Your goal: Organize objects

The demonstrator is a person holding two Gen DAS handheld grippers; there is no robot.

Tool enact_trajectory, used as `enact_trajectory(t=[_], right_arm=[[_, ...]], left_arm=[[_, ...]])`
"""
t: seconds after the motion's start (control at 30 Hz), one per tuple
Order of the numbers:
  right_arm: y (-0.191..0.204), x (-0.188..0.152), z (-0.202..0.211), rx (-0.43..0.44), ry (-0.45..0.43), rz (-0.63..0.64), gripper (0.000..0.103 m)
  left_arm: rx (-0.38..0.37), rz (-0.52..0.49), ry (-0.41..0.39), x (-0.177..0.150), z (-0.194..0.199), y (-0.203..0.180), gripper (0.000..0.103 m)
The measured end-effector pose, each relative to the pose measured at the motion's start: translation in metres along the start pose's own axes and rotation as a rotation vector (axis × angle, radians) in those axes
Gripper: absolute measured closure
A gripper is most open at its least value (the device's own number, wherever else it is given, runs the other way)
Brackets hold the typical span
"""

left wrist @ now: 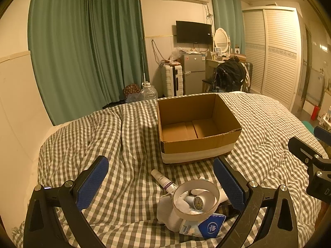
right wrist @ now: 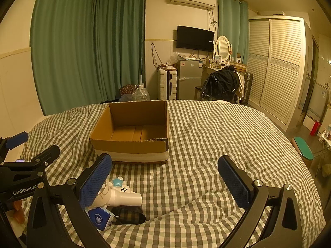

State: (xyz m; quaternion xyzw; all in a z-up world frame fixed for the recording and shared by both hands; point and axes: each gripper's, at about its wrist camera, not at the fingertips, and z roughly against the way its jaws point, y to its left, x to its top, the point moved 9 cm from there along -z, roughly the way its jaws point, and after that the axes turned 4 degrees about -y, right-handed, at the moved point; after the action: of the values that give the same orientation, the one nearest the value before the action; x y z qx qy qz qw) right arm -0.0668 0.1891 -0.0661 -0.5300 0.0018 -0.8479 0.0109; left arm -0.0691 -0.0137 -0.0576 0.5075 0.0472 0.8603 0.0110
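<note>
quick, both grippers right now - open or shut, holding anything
Left gripper: open, holding nothing, above the pile with the tape roll.
Right gripper: open, holding nothing, over the checked bedcover.

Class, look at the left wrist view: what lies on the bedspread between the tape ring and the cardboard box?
A white tube lies on the checked bedspread between the tape ring and the cardboard box; the left wrist view shows it.
</note>
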Motion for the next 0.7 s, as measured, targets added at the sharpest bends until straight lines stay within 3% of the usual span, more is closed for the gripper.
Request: enact_trajectory(t=[0.5,0.7], right_arm=[[0.004,0.004,0.003,-0.004,0.002,0.011,0.0],[0.0,0.0,0.0,-0.022,0.015,0.007,0.0]], left_arm=[[-0.023,-0.002,0.008,-0.001,0.004,-0.002,0.0],[-0.045,-0.031,0.074,-0.017,-0.009,-0.011,0.0]])
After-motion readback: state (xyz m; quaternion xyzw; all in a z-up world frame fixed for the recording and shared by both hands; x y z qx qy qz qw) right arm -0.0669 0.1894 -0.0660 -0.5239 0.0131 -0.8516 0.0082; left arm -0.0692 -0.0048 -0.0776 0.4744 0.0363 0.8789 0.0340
